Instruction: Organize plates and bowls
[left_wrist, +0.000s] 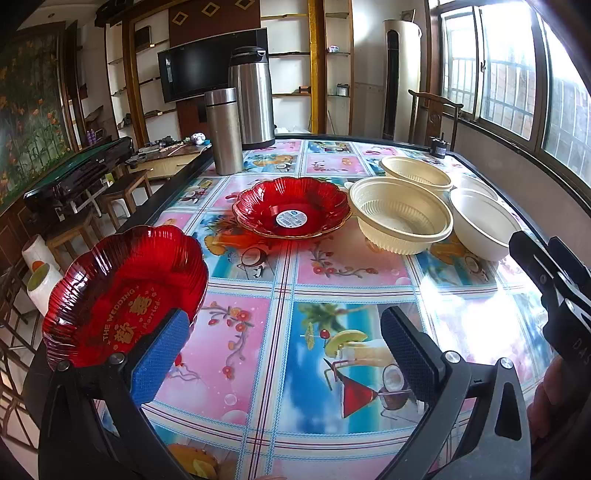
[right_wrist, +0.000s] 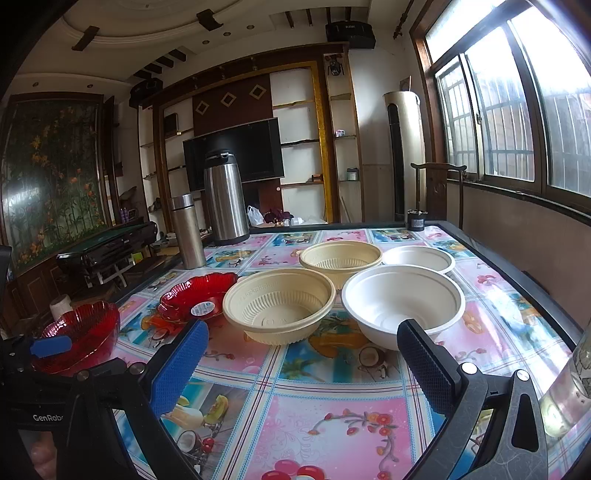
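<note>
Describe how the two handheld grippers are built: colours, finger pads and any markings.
The left gripper has a black plastic frame with silver screws; one finger carries a blue textured pad, the other a black textured pad. The right gripper matches it: a blue pad, a black pad, silver bolts. White "GenRob" lettering marks the left gripper's body in the right wrist view.

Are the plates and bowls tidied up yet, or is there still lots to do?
Nearly all of it is left. Nothing is stacked yet: one red plate lies mid-table, another red plate sits at the near left edge by the open left tongs. Two cream bowls and two white bowls stand separately. The right tongs are open and hold nothing.
</note>
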